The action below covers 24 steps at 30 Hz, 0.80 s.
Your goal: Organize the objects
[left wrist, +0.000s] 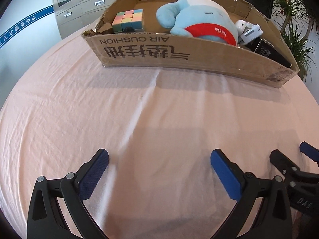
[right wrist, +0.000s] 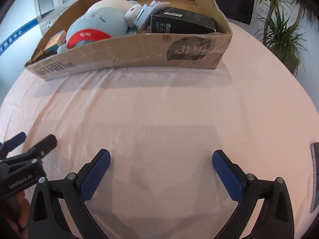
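Nearest, the left gripper [left wrist: 159, 159] hangs over bare pink cloth [left wrist: 139, 109] with its blue-padded fingers spread wide and nothing between them. The right gripper [right wrist: 161, 160] is just to its right, at about the same height, likewise spread wide and empty. Each shows at the edge of the other's view. A part of a hand [right wrist: 22, 209] shows under the left tool in the right wrist view. At the near right edge of the cloth lies a flat dark thing [right wrist: 315, 175], cut off by the frame; what it is cannot be told.

Beyond a wide stretch of wrinkled cloth stands a low brown box [left wrist: 179, 59] with "AIR CUSHION" printed upside down on its near wall; its left corner is torn. Inside, at the left, sits a pastel cube [left wrist: 128, 20], tilted a little. In the middle lies a pale blue plush [left wrist: 199, 18] with a red band. Touching its right side is a white case [right wrist: 132, 13] and a pale blue clamp-like thing [right wrist: 147, 12], then a black carton [right wrist: 182, 23] at the right end.

Farther off are grey cabinets [left wrist: 83, 2] at left and a plant [right wrist: 279, 25] at right.
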Tool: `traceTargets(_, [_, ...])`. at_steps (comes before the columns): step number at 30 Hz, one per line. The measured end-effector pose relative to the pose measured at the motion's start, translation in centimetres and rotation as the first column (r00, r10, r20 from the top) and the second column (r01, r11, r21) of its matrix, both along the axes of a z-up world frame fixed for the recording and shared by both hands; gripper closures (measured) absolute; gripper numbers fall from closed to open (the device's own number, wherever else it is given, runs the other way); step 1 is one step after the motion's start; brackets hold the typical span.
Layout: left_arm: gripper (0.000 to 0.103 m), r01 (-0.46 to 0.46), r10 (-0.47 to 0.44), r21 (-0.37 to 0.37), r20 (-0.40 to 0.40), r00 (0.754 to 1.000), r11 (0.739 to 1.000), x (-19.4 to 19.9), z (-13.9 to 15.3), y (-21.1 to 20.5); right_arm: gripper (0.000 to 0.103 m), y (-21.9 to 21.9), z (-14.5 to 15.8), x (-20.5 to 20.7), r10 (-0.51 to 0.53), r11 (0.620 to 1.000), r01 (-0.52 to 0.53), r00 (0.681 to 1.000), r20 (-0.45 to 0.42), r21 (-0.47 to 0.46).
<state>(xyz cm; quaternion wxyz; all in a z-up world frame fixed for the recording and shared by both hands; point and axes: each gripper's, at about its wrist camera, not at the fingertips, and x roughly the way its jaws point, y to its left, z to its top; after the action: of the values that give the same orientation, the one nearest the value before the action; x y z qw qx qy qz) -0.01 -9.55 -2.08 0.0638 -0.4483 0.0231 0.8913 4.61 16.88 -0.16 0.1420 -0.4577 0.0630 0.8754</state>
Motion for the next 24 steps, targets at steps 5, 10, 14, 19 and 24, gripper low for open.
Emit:
traceTargets(5, [0.001,0.015,-0.015,-0.001,0.000,1.000,1.000,0.28,0.02,0.15,0.000,-0.37,-0.01,0.46,-0.034,0.999,0.034,0.999,-0.015,0.002])
traceTargets(10, [0.001,0.025,-0.025,0.000,0.000,1.000,1.000,0.43,-0.15,0.20,0.000,-0.94,-0.18,0.66,-0.051,0.999,0.051,0.999,-0.017,0.004])
traceTargets(14, [0.001,0.025,-0.025,0.000,0.000,1.000,1.000,0.57,-0.13,0.25,0.000,-0.90,-0.21,0.65,-0.049,0.999,0.049,0.999,-0.017,0.004])
traceTargets(19, [0.001,0.025,-0.025,0.002,0.000,1.000,1.000,0.41,-0.15,0.26,0.000,-0.79,-0.27,0.63,-0.049,0.999,0.049,0.999,-0.016,0.006])
traceTargets(24, [0.001,0.036,-0.036,0.001,0.000,0.999,0.999,0.42,-0.17,0.28,0.000,-0.75,-0.30,0.76,-0.049,0.999,0.049,0.999,-0.017,0.006])
